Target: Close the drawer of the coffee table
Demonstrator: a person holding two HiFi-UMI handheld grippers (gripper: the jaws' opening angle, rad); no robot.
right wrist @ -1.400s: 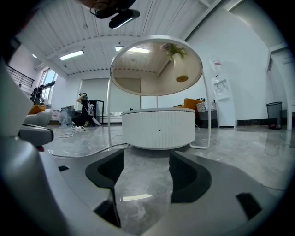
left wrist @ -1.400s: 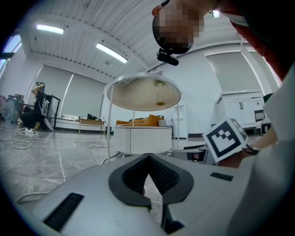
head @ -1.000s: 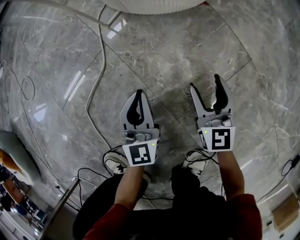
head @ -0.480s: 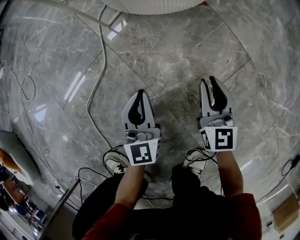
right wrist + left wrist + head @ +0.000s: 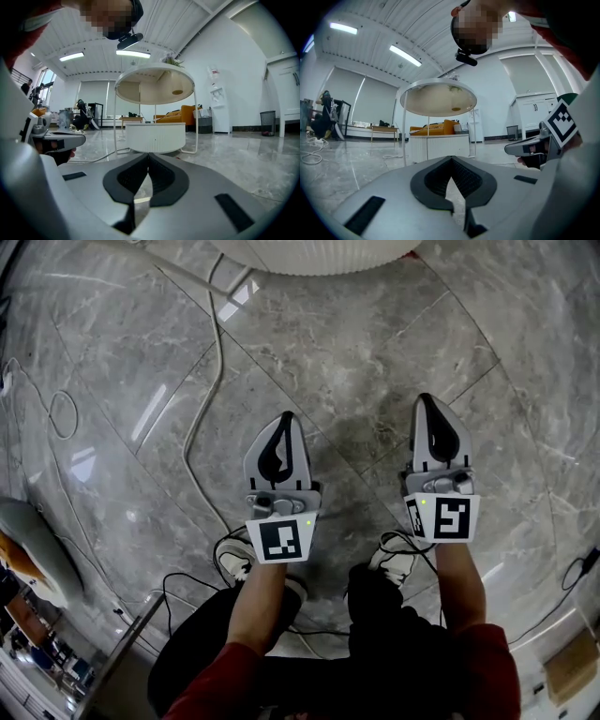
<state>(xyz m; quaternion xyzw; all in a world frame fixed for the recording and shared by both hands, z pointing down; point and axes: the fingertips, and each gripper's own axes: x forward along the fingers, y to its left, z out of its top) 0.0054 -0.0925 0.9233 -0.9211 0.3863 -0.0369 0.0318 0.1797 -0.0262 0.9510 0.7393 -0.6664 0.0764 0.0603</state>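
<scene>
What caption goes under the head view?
Left gripper and right gripper, both shut, above marble floor near coffee table.

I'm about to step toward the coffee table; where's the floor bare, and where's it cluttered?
Bare floor runs from the right tool to the coffee table and rightward. Crowded: white cable on the left, black cords around the shoes.

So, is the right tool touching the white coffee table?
Apart. The head view shows bare floor between the right tool and the coffee table; its jaws are shut on nothing.

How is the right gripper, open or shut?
Shut. The right gripper has its dark pads meeting at the tips, with nothing between them.
</scene>
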